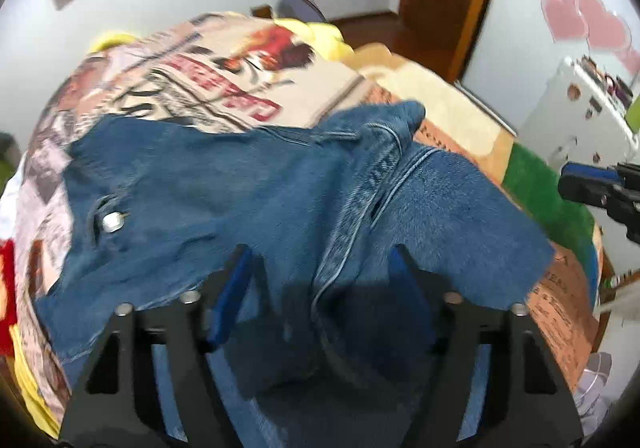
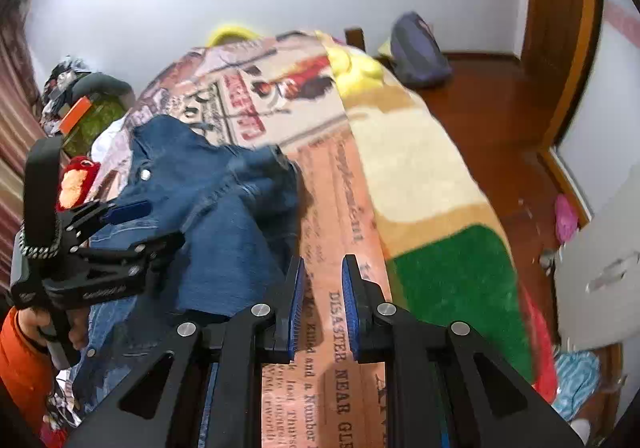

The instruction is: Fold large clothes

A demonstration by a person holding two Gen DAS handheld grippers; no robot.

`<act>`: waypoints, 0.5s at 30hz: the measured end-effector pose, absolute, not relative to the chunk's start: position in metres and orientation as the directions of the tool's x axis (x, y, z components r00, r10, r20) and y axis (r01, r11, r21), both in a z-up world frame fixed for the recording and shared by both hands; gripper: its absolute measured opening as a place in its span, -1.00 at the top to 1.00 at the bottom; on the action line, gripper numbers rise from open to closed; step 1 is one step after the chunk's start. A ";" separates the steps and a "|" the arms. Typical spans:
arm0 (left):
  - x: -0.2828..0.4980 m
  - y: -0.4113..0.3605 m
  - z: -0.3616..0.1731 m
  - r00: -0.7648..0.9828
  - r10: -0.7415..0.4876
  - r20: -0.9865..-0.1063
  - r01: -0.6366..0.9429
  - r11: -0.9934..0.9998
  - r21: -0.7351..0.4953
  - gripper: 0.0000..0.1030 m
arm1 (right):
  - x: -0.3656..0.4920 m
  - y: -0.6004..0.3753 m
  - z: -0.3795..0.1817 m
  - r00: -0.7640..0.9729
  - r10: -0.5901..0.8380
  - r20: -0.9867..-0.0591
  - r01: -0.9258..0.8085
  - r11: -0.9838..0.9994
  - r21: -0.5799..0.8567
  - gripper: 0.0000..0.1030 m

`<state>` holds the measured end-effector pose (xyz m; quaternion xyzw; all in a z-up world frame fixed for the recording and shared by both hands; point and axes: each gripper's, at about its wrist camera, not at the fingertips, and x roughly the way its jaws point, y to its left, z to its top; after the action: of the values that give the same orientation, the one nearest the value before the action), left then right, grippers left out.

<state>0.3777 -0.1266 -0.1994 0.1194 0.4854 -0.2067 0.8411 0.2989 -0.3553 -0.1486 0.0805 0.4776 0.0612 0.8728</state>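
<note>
A pair of blue denim jeans (image 1: 248, 184) lies rumpled on the printed blanket (image 1: 224, 80) that covers the bed, waistband and metal button (image 1: 113, 223) to the left. My left gripper (image 1: 320, 260) is open wide, just above the jeans' seam, holding nothing. In the right wrist view the jeans (image 2: 224, 204) lie left of my right gripper (image 2: 322, 280), whose blue pads stand a narrow gap apart with nothing between them, over the orange newsprint part of the blanket (image 2: 332, 184). The left gripper (image 2: 132, 224) shows there at the left, over the denim.
A yellow plush (image 2: 356, 68) lies at the bed's far end. A dark bag (image 2: 416, 52) sits on the wooden floor by the wall. A white cabinet (image 1: 576, 116) stands to the right. Clutter and a green container (image 2: 96, 116) lie left of the bed.
</note>
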 end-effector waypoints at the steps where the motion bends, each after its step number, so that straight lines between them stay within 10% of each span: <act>1: 0.383 -0.131 -0.204 0.434 -0.229 -0.871 0.468 0.884 0.001 -0.21 | 0.302 -0.356 -0.155 0.523 0.186 -0.832 -0.024 0.979 0.204 0.71; 6: 0.405 -0.149 -0.218 0.425 -0.223 -0.878 0.490 0.871 0.016 -0.20 | 0.306 -0.348 -0.192 0.450 0.217 -0.867 -0.021 0.972 0.232 0.71; 11: 0.416 -0.158 -0.224 0.455 -0.187 -0.871 0.496 0.865 0.073 0.72 | 0.305 -0.333 -0.212 0.418 0.208 -0.884 -0.031 0.976 0.215 0.71; 15: 0.418 -0.146 -0.204 0.505 -0.210 -0.837 0.459 0.887 0.055 0.84 | 0.303 -0.330 -0.209 0.417 0.210 -0.884 -0.041 0.976 0.212 0.71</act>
<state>0.4176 -0.1456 -0.2038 0.1361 0.4575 -0.1953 0.8568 0.3027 -0.3304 -0.2091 0.0790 0.5345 0.0747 0.8382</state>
